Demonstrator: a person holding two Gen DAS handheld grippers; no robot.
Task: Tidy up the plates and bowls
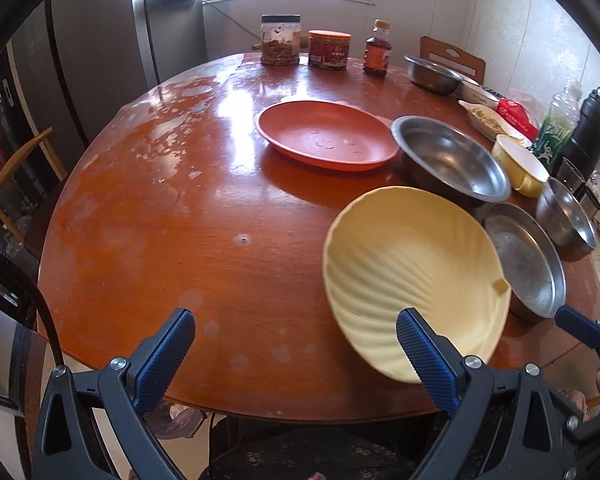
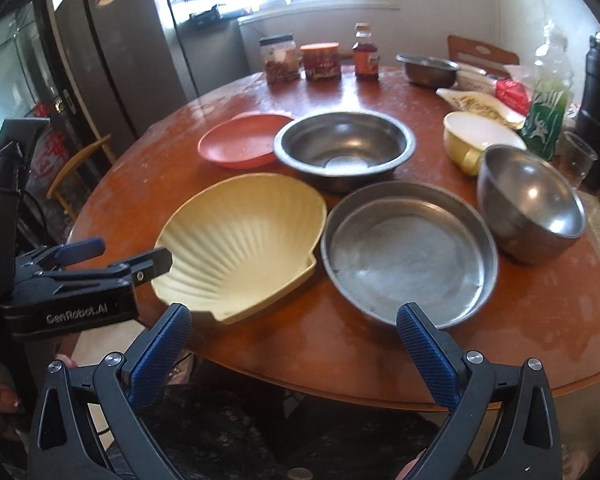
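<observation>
A pale yellow shell-shaped plate lies at the table's front edge, its near rim reaching past the edge. My left gripper is open, with its right finger against the plate's left rim and nothing clamped. The right gripper is open in front of a shallow steel pan. Behind these sit an orange oval plate, a large steel bowl and a deep steel bowl.
The round wooden table holds jars and a bottle at the back, plus a small steel bowl. On the right are a yellow cup, snack packets, a green bottle and a black flask. A wooden chair stands left.
</observation>
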